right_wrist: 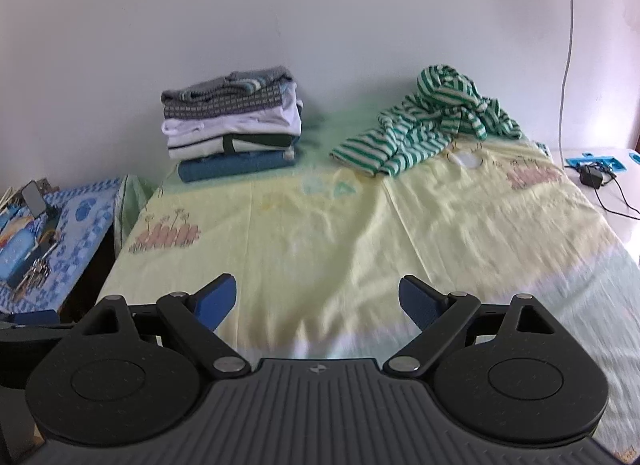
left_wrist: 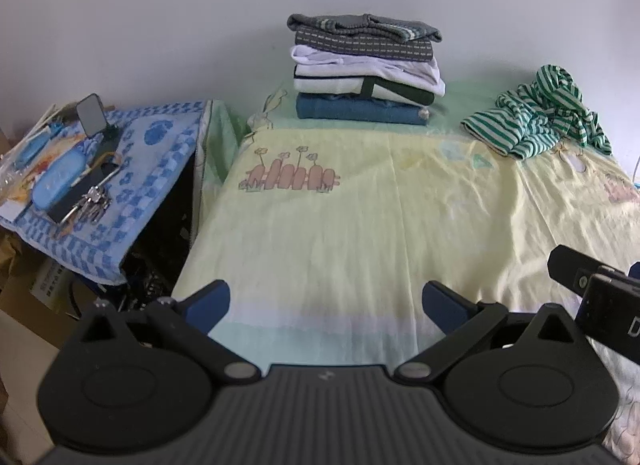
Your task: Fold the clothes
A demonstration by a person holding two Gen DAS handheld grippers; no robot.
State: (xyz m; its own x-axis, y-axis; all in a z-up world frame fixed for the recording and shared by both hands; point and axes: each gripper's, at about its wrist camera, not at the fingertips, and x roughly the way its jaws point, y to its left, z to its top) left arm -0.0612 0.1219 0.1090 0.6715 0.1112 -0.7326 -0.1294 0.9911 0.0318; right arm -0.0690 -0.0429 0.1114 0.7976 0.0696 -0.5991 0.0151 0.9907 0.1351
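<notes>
With both the left gripper (left_wrist: pixel 326 299) and right gripper (right_wrist: pixel 318 297) spread wide and empty, best reach for the crumpled green-and-white striped cotton garment (right_wrist: pixel 428 121) at the yellow bedsheet's (right_wrist: pixel 340 233) far right corner and pinch its two shoulder seams.

Only a white letter "D", cut off by the frame edge, on the black device (left_wrist: pixel 612 317) at right. Cardboard box (left_wrist: pixel 48 285) print too blurred to read.
</notes>
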